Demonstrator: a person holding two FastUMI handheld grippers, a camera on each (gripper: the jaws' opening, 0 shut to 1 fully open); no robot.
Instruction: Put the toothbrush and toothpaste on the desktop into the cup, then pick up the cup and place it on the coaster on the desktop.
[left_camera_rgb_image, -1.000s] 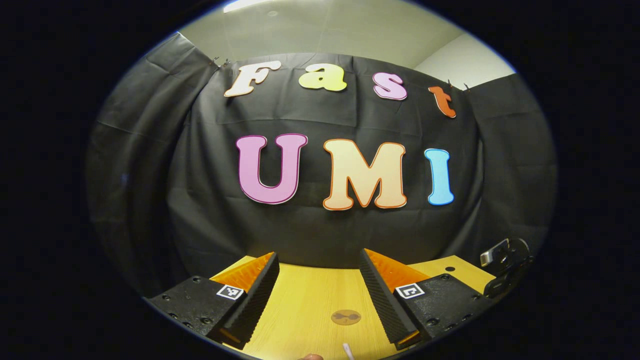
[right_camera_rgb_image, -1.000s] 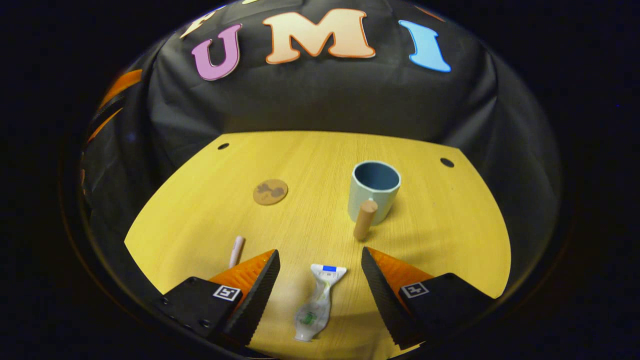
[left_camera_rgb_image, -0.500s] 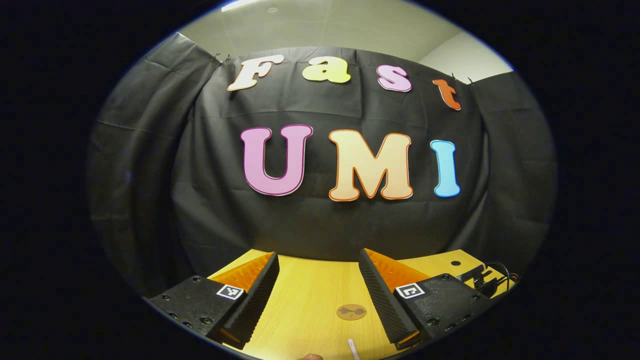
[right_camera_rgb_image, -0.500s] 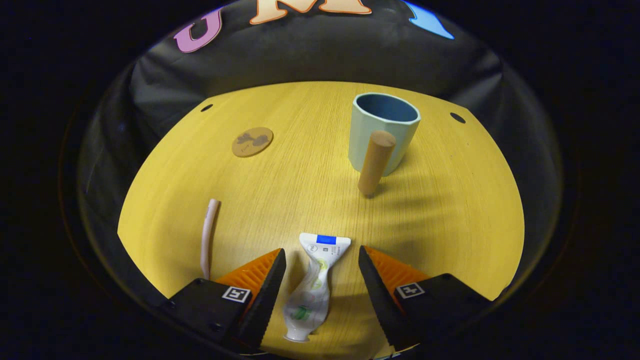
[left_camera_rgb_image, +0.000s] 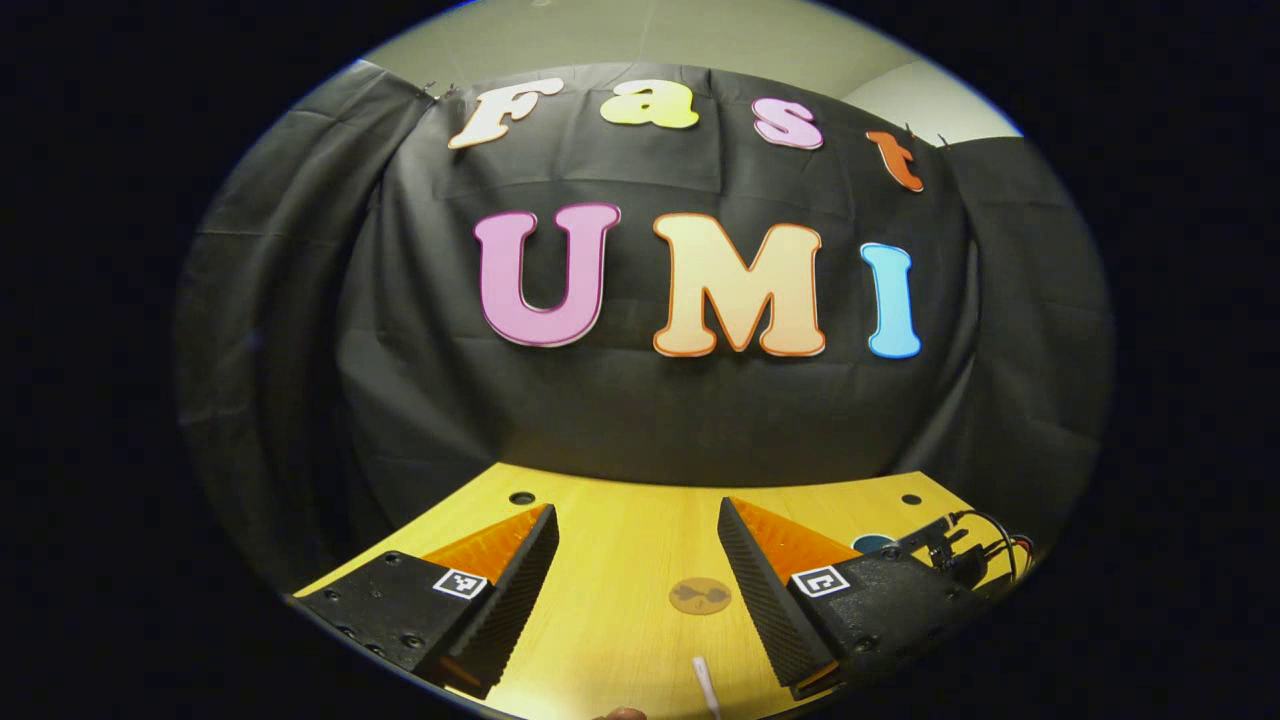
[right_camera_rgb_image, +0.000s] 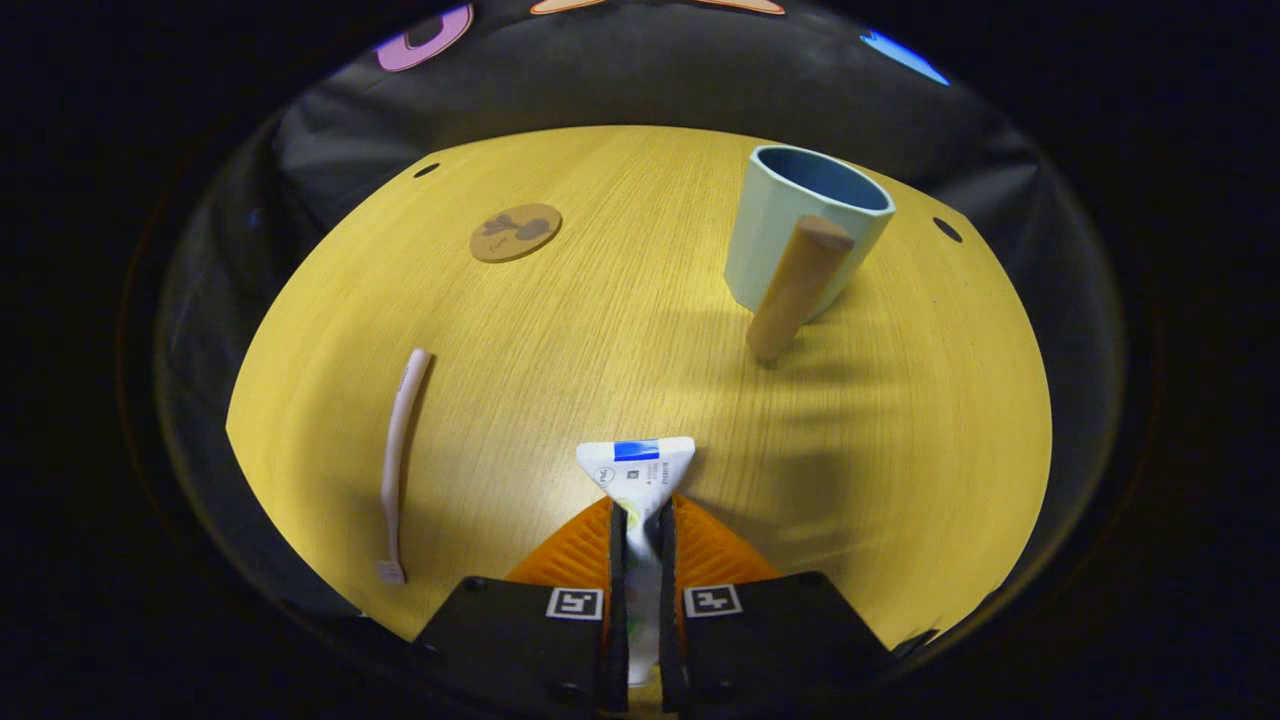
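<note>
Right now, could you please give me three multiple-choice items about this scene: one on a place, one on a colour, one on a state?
1. Where does the toothbrush lie?
A. inside the cup
B. flat on the desktop
C. on the coaster

2. What colour is the outside of the cup?
A. red
B. black
C. pale green

3. How does the right gripper stand?
A. shut on the toothpaste
B. open above the cup
C. shut on the toothbrush

Answers:
1 B: it rests on the bare desktop, apart from the coaster.
2 C: its wall is pale green, with a blue inside.
3 A: both fingers press the toothpaste tube between them.
</note>
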